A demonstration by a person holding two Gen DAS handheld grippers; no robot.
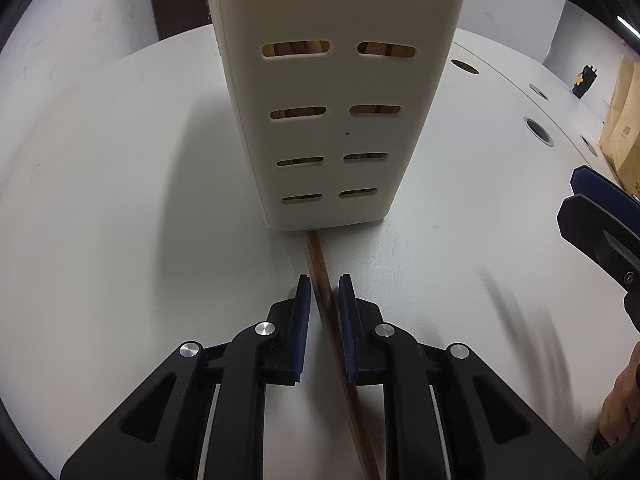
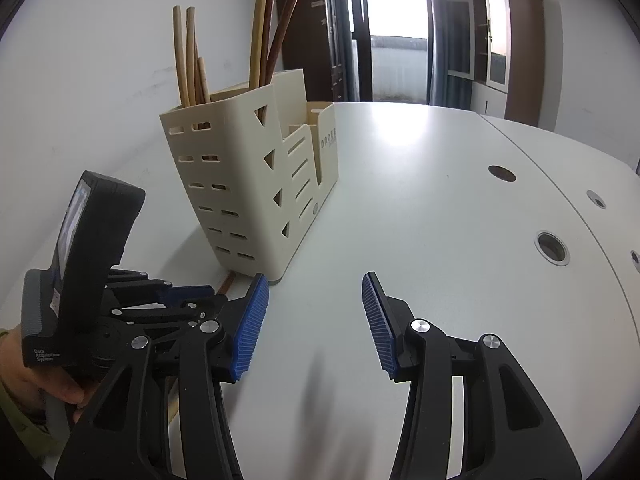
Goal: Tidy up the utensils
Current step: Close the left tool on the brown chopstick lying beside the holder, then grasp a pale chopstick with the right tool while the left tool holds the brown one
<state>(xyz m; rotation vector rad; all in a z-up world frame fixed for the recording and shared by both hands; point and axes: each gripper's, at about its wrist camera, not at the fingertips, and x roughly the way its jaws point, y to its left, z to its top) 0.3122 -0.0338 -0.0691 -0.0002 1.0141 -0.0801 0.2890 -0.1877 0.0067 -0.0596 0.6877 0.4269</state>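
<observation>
White tabletop [image 2: 420, 200] fills both views, with round cable holes [image 2: 553, 247] toward the right edge. Low in the left wrist view, the left gripper [image 1: 324, 304] has its blue pads narrowed around a brown chopstick [image 1: 320, 264] lying flat on the table; the right pad touches it, while a sliver of gap shows beside the left pad, so a firm grip cannot be told. The chopstick's far end reaches the foot of the holder [image 1: 332, 120], a cream plastic caddy with slotted walls rising up the middle of the frame; pale wood shows through the slots.

In the right wrist view the right gripper [image 2: 316, 320] stands open with nothing between its pads, hovering over bare table. Only this view shows the holder's stepped compartments: the tall one at upper left holds light sticks [image 2: 188, 56], the next holds a pale stick and dark brown ones [image 2: 280, 28]; the low front sections look unfilled. At lower left a hand [image 2: 36, 380] grips the left tool, whose body reads "Data Acquisition System". The holder's end wall bears raised letters, seemingly "DROKE". Beyond are a bright doorway [image 2: 394, 28] and cabinets [image 2: 496, 40].
</observation>
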